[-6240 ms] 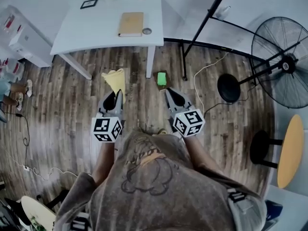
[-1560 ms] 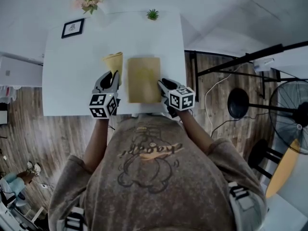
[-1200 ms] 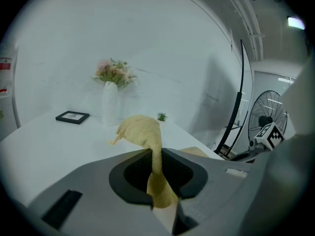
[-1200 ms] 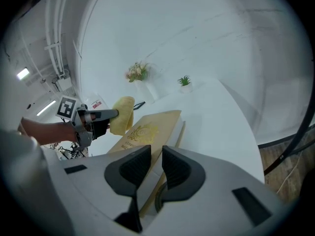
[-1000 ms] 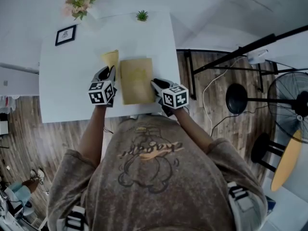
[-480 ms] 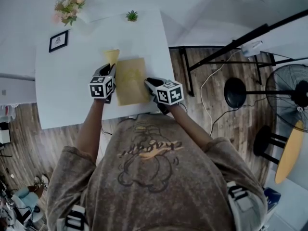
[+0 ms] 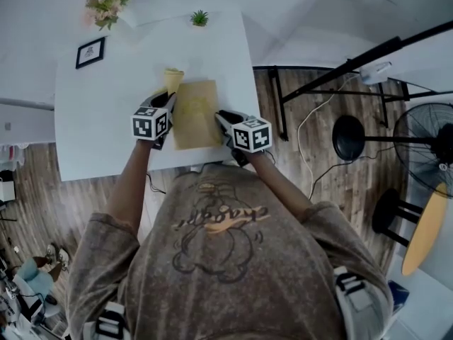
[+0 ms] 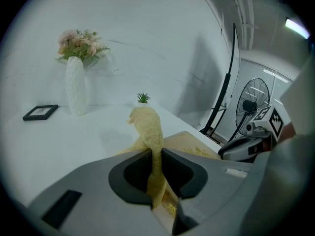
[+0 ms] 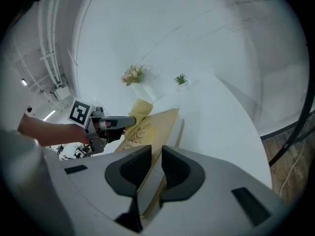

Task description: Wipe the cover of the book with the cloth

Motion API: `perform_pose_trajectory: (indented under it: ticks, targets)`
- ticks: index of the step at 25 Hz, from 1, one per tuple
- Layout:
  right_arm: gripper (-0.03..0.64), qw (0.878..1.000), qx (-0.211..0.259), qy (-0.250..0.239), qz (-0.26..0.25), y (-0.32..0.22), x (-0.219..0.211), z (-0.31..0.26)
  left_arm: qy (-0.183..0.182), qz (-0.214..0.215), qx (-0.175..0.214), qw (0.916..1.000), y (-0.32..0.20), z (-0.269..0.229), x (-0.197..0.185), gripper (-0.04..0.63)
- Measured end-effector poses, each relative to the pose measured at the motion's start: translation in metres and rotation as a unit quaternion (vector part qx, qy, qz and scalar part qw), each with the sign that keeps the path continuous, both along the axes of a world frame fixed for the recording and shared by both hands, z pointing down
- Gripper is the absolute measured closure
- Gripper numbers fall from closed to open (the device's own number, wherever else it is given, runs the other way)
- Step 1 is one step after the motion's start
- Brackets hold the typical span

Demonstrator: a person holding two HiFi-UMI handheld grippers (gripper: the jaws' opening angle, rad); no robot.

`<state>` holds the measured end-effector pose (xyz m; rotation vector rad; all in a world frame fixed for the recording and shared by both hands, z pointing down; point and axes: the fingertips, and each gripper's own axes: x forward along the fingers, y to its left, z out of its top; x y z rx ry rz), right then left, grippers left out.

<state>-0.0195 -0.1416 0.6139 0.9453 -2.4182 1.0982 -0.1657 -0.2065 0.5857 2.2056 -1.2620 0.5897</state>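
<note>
clamping a yellow cloth [image 8: 147, 124], the left hand-held gripper [image 8: 156, 154] has its jaws shut tight on a narrow fold of the fabric; the rest of the cloth stands up in front of the jaws and droops over at its tip. in the head view this hand-held gripper sits at the book's left edge, with the cloth lying on the table at the book's far left corner.

the right hand-held gripper [image 9: 156, 159] has the near right edge of the book [image 9: 152, 127] between its jaws, which have just been closing and now pinch it with only the cover's thickness between them.

the book lies flat on the white table [image 7: 99, 119], close to the near edge, tan cover up. a gold emblem with lettering is printed on the cover, too small and skewed to read.

farther back on the table are a small black picture frame [image 7: 90, 52], a white vase of pink flowers [image 8: 76, 92] and a little green plant [image 7: 199, 18]. off the table's right side, a black standing fan [image 7: 432, 147] is on the wood floor. the person's grey shirt carries a cartoon print and a cursive word i cannot read.
</note>
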Motion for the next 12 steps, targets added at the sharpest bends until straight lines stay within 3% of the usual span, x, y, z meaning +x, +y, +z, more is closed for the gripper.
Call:
perform_pose_trajectory:
  ticks: [4,12]
  targets:
    - [0.56,1.0,0.011,0.018,-0.001,0.0,0.001,0.001,-0.003,0.009,0.001,1.0,0.015,0.001,0.001,0.546]
    - [0.56,1.0,0.017,0.018,-0.006,-0.002,-0.001,-0.001,0.025,0.009,-0.014,0.9995,0.053,0.004,-0.003,0.546]
